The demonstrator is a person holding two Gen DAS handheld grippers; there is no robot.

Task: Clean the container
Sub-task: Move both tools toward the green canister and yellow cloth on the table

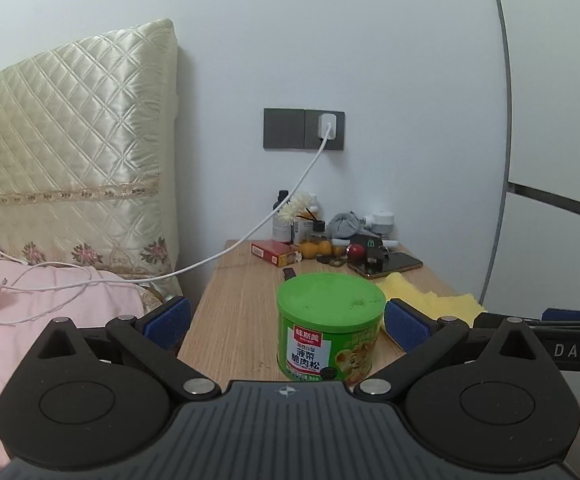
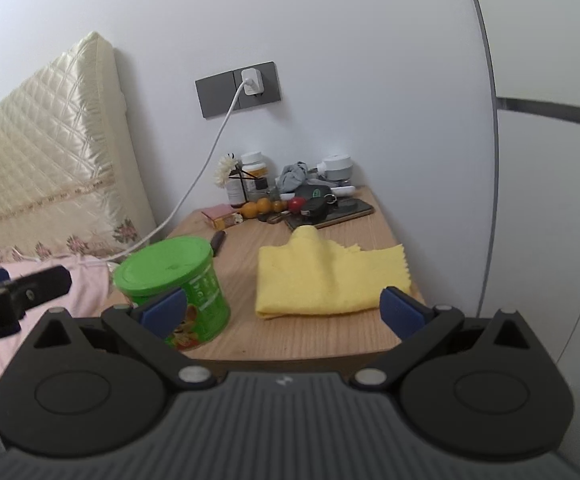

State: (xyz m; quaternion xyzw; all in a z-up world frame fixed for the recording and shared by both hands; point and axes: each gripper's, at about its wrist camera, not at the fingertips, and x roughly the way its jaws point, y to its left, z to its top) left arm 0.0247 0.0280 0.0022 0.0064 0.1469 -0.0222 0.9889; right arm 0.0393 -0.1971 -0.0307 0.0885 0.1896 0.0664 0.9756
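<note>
Green can (image 1: 328, 322), centre frame, looks light, stiff, slick-walled: take its sides below the lid, cloth (image 2: 329, 276) waiting, both left gripper (image 1: 286, 320) and right gripper (image 2: 284, 308) released.

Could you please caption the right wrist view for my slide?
Open right gripper faces a folded yellow cloth beside a green can.

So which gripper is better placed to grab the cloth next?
The right. The right gripper is open and the yellow cloth lies between its fingers, just ahead. The left gripper is open around the green can, so it probably suits steadying that.
</note>
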